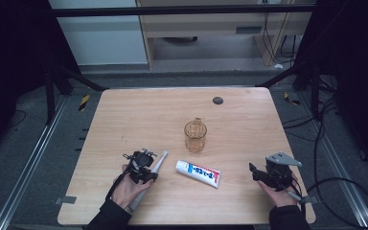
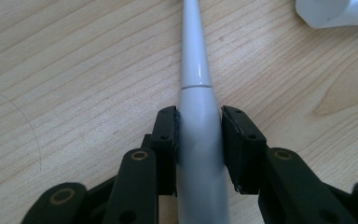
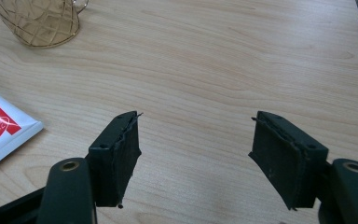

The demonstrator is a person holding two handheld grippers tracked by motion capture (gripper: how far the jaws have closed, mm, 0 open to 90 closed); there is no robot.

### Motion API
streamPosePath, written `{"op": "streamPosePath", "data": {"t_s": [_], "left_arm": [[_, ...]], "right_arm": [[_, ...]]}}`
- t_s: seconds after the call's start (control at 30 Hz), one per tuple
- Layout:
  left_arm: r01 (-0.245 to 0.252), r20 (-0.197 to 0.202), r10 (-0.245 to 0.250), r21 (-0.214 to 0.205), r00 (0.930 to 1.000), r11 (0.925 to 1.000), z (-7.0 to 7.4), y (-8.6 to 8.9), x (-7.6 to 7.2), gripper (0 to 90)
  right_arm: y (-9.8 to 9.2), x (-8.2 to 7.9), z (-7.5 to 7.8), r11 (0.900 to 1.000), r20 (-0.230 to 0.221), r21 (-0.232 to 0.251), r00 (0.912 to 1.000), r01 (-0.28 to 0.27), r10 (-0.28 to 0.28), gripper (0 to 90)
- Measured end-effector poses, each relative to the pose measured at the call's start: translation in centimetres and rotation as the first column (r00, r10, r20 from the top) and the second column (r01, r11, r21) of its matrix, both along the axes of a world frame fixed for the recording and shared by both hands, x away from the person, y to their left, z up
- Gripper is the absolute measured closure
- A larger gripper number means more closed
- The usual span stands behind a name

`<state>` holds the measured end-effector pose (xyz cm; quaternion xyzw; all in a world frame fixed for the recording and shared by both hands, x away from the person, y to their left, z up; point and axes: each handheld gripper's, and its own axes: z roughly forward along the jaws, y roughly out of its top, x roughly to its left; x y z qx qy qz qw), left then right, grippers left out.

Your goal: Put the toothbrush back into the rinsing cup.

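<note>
Toothbrush (image 2: pixel 198 140) lies flat, left claw (image 2: pixel 199 140) clamping it.

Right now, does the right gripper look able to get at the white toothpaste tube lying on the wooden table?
Probably yes. The right gripper stands open and empty, and bare wooden table lies between it and the white toothpaste tube. The amber glass cup stands farther back, out of the way.

I'm seeing a glossy, smooth white plastic toothbrush (image 2: pixel 198 140) lying on the matt pale wood-grain table (image 1: pixel 139 115), beside an amber patterned glass cup (image 1: pixel 195 136).
</note>
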<state>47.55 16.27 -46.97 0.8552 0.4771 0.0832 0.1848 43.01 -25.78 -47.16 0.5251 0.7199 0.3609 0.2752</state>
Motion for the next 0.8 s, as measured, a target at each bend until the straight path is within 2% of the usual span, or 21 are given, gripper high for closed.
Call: {"op": "streamPosePath", "data": {"t_s": [0.43,0.8], "left_arm": [[0.018,-0.015,-0.019,-0.026,0.9997,0.9995,0.1,0.4,0.1,67.1],[0.017,0.053,-0.013,-0.066,0.9985,0.9977,1.5,1.0,-0.4,67.3]], "right_arm": [[0.0,0.0,-0.1,1.0000,-0.003,0.000,1.0000,0.001,-0.001,31.9],[0.0,0.1,-0.1,1.0000,-0.003,-0.001,1.0000,0.002,-0.002,32.1]]}}
